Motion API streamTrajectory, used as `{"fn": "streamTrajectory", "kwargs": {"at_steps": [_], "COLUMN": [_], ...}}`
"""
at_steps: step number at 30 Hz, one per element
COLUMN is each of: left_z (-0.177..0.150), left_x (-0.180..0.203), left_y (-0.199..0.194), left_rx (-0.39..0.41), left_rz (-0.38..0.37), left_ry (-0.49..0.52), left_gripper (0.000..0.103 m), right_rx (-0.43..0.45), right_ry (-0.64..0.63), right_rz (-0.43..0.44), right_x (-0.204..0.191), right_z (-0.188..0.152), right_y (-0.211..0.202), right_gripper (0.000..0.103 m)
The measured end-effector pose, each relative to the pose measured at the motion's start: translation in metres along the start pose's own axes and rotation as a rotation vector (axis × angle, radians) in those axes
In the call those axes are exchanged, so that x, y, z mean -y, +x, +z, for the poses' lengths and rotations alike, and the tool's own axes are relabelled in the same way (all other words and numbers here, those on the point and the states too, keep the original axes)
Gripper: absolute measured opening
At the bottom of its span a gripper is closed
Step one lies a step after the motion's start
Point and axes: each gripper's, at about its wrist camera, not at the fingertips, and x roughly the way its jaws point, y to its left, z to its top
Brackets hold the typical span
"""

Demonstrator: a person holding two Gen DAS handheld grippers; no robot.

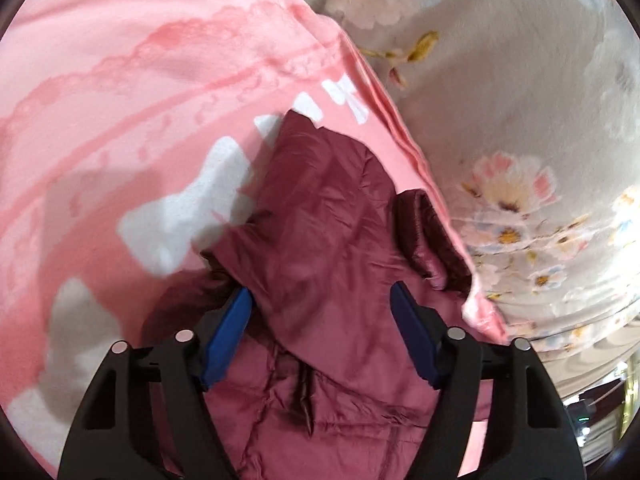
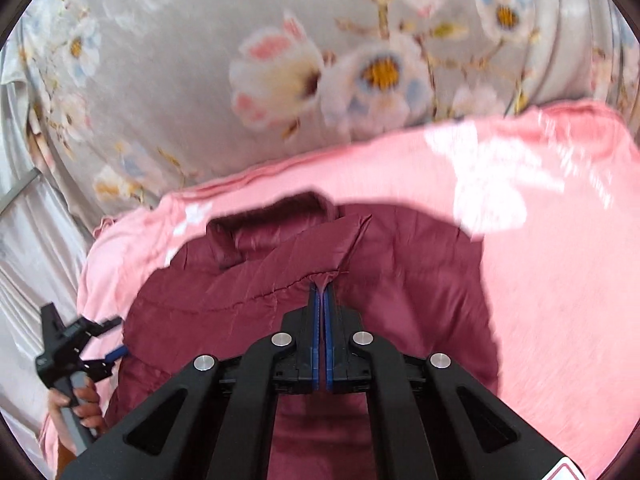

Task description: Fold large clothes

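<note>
Black linkage arms with silver pivot pins fill the bottom of the right wrist view, and between them the right gripper (image 2: 322,286) has its two blue-padded fingers pressed together, pinching a small ridge of the shiny maroon quilted jacket (image 2: 280,280). The fabric puckers upward where the pads bite into it, with a stitched seam running off to the left from that point. Beyond the pinch, the jacket's collar (image 2: 272,220) stands as a darker band at the far edge of the garment. The jacket lies spread on a pink blanket with white flower shapes (image 2: 540,260), and past the blanket's edge is a grey bedsheet printed with pale blossoms (image 2: 200,80).

At the lower left of that view, the left gripper (image 2: 114,342) shows from the side, held by a hand (image 2: 76,404) on its grey handle, its fingers apart at the jacket's edge.

From the left wrist view, the left gripper (image 1: 322,300) stands wide open, its blue pads (image 1: 228,336) flanking a folded-over flap of the maroon jacket (image 1: 320,220) without closing on it. The flap points away from the camera across the pink blanket (image 1: 120,100), and the floral sheet (image 1: 520,100) lies to the right.
</note>
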Motion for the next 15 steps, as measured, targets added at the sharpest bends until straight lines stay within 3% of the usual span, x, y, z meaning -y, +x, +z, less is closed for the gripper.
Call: {"fn": "streamTrajectory", "kwargs": {"at_steps": [2,3,6,7,10,15], "left_z": [0.002,0.002,-0.002,-0.004,-0.011,-0.015], "left_x": [0.0,-0.002,-0.005,-0.004,-0.003,-0.007], "left_y": [0.009,0.01,0.01,0.01,0.007,0.012], "left_rx": [-0.003,0.0,0.011,0.017,0.052,0.049], "left_rz": [0.073,0.113,0.202,0.237,0.311,0.358], "left_ry": [0.0,-0.004,0.019,0.043,0.109,0.165], "left_gripper": [0.044,0.039,0.019,0.006,0.0,0.0], "right_rx": [0.011,0.01,-0.044,-0.079,-0.134,-0.18], "right_ry": [-0.016,-0.019,-0.009,-0.015,-0.036,-0.044], "right_rz": [-0.029,-0.047,-0.077,-0.097,-0.135,-0.179], "right_x": [0.005,0.009,0.026,0.032,0.039,0.052], "right_z": [0.007,0.006,-0.013,-0.027,-0.054,-0.083], "right_y": [-0.004,-0.004,0.007,0.016,0.035,0.057], "right_gripper": [0.002,0.002,0.001,0.001,0.001,0.001]}}
